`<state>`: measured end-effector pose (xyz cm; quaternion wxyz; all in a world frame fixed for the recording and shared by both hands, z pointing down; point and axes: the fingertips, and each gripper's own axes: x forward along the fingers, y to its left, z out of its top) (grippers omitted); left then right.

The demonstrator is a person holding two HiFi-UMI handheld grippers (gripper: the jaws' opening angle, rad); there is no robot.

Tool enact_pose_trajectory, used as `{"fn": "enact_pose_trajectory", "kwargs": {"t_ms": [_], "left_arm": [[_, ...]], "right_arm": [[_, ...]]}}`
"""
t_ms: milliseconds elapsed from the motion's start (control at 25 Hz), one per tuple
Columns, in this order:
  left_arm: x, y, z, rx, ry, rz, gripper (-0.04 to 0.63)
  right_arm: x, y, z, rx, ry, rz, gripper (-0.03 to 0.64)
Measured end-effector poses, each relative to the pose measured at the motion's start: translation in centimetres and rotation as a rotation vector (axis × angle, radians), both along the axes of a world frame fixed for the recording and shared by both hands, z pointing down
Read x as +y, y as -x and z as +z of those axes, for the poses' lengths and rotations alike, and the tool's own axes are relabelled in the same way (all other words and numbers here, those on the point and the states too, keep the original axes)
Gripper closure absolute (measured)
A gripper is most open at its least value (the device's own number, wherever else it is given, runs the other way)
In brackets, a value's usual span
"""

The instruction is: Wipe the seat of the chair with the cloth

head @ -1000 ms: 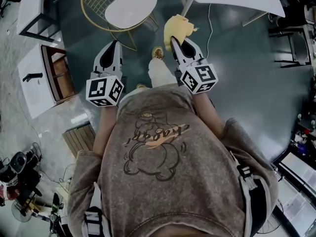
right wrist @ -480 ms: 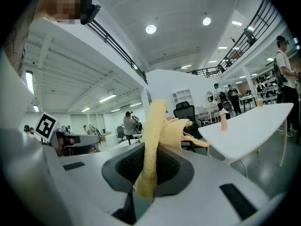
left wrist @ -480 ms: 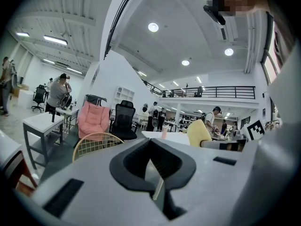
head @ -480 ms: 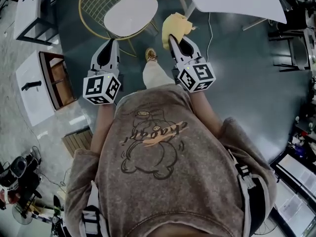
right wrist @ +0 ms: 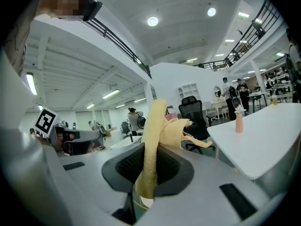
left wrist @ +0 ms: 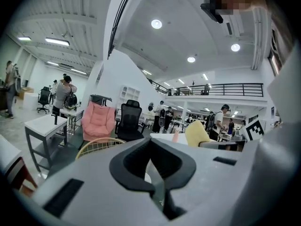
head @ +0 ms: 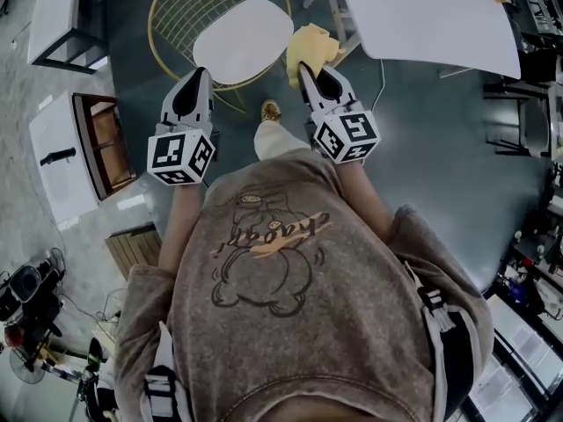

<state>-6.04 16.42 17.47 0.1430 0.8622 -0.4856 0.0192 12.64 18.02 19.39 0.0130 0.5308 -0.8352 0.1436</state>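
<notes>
The chair has a white oval seat (head: 242,40) in a gold wire frame (head: 180,7) and stands on the dark floor ahead of me. My right gripper (head: 306,67) is shut on a yellow cloth (head: 310,46), which hangs in the air beside the seat's right edge. In the right gripper view the cloth (right wrist: 157,135) sticks up from between the jaws of that gripper (right wrist: 149,173). My left gripper (head: 195,77) is held just short of the seat's near left side, jaws shut with nothing in them. In the left gripper view, this gripper (left wrist: 153,149) points past the gold frame (left wrist: 96,145).
A large white table (head: 431,11) stands at the top right, one leg close to the chair. White cabinets (head: 62,148) line the left. A wooden crate (head: 132,249) lies lower left. My shoe (head: 271,110) is near the chair's legs.
The chair and the white table have come nearer in the head view as I step toward them. Both grippers keep their pose, the right still holding the cloth.
</notes>
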Motion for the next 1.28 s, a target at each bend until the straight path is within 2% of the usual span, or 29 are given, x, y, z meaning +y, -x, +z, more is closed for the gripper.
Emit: {"fn": "enact_pose_trajectory", "kwargs": {"t_ms": [320,720,1040,1280], "left_arm": [[-6.8,-1.8,-1.4,0.051,0.010,-0.063,0.586],[-12.5,-2.5,-0.7,0.043,0.014,-0.127,0.586],[-15.4,-1.6,-0.8,0.009,0.013,-0.080,0.586],[-17.7,-0.9,-0.1,0.015,0.037,-0.047,0.586]], "right_arm": [[-7.7,-1.4,-0.5,0.004,0.016,-0.082,0.555],[-14.9,-1.7,-0.8,0.019,0.018,-0.174,0.555],[-17.1,-1.0,-0.2,0.023,0.031,-0.121,0.555],[-18.4,-0.5,1.2,0.028,0.074,-0.085,0.555]]}}
